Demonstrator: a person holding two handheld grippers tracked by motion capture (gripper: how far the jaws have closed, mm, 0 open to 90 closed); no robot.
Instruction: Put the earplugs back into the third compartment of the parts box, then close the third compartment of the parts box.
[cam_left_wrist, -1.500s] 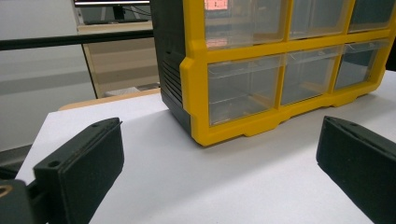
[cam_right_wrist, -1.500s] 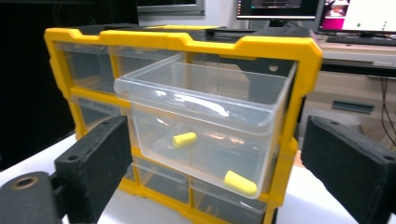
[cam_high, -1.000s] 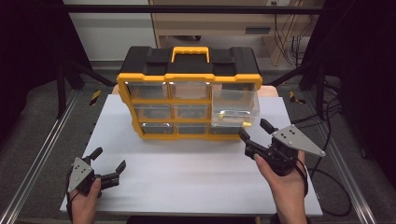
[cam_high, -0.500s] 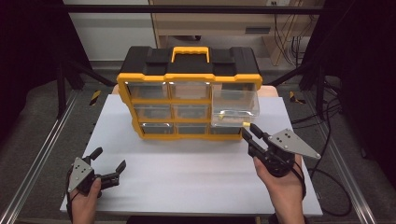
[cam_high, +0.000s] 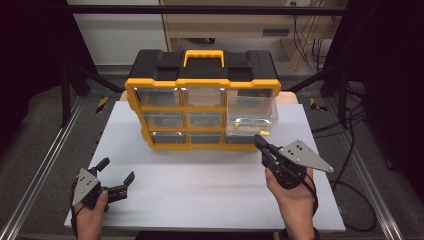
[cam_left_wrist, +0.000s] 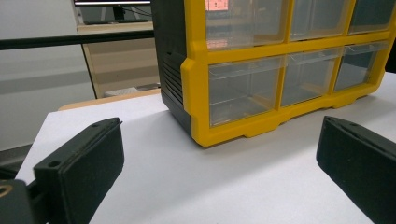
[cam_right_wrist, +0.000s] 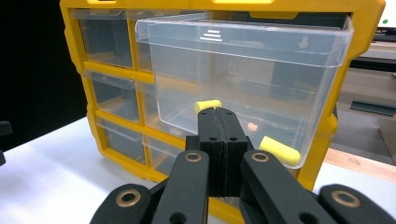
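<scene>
Just ahead of the right claw (cam_right_wrist: 219, 112), jaws just closed together on nothing, sits the pulled-out clear drawer (cam_right_wrist: 243, 88) holding probably two yellow pieces (cam_right_wrist: 279, 150); left claw (cam_high: 116, 176) apart.

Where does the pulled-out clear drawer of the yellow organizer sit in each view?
High view: clear drawer at centre right, sticking out of the organizer's right column.
Left gripper view: not in it.
Right gripper view: clear drawer in the upper centre, past the shut right hand-held gripper.
Shared landmark: yellow organizer frame.

clear drawer (cam_high: 251, 116) | pulled out, organizer's right side | yellow pieces (cam_right_wrist: 279, 150) inside
</scene>
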